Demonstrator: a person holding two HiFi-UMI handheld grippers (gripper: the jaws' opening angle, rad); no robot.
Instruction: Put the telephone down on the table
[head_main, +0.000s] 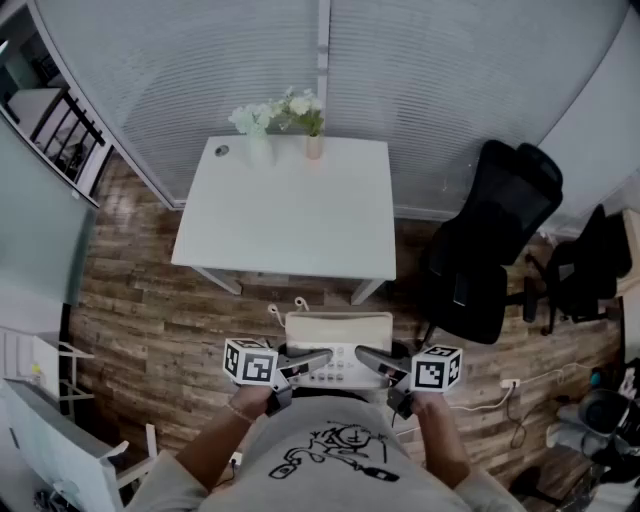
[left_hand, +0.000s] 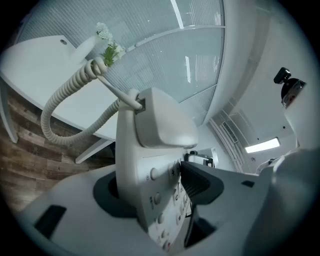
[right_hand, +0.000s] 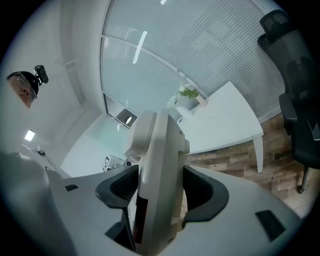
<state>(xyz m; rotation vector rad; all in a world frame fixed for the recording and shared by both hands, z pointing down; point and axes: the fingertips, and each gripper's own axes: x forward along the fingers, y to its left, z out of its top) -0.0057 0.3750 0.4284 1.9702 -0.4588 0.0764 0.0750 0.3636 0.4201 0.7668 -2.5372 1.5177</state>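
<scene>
Wood floor (head_main: 150, 330) below telephone (head_main: 338, 358), handset (head_main: 338, 326) crosswise

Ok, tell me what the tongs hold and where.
The telephone: the left tongs clamp its left edge by the keys, the right tongs its right edge.

Smooth plastic telephone (head_main: 338, 332), matt table (head_main: 290, 215), wood floor (head_main: 130, 320)
</scene>
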